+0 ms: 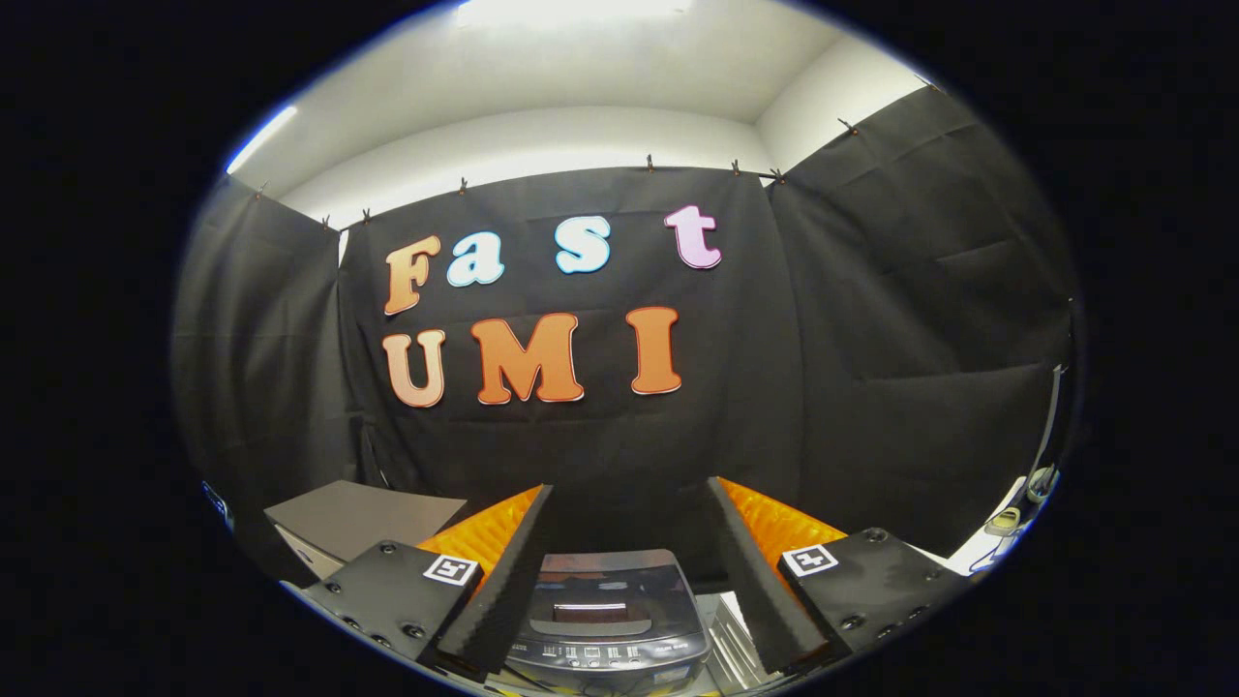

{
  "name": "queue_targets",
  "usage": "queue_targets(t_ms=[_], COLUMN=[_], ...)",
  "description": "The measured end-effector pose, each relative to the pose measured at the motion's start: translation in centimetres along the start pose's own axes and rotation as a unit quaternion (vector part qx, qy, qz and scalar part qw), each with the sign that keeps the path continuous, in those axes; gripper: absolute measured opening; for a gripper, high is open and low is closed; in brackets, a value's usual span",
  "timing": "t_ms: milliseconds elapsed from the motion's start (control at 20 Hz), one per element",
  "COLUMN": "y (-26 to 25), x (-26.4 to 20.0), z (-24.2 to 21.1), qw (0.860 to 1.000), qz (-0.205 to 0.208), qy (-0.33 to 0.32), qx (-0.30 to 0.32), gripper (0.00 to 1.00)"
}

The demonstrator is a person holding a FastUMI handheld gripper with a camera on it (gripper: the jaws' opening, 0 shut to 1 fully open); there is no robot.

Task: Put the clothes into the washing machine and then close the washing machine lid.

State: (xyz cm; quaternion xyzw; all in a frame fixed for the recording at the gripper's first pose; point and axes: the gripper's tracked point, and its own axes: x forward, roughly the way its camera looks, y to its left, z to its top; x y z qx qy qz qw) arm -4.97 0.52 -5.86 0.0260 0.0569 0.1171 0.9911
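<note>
A small dark washing machine (608, 620) stands low down between my two fingers, its glossy lid (605, 581) lying flat and closed, with a row of controls along its front. My gripper (629, 503) is open and held above the machine, nothing between its fingers. The fingertips (538, 503) reach up in front of the black cloth wall.
A grey flat-topped box or cabinet (363, 518) stands left of the machine, beyond my left finger. Black cloth walls (871, 339) close the booth at the back and both sides. A white surface with small items and cables (1007, 537) lies at the far right.
</note>
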Motion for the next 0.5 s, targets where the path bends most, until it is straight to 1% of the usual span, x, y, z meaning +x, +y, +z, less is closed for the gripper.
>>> queue_targets(t_ms=[500], y=[-0.2], x=[-0.2], z=[-1.2], qw=[1.000], qz=[-0.001], qy=[0.006], qx=[0.002], gripper=[0.98])
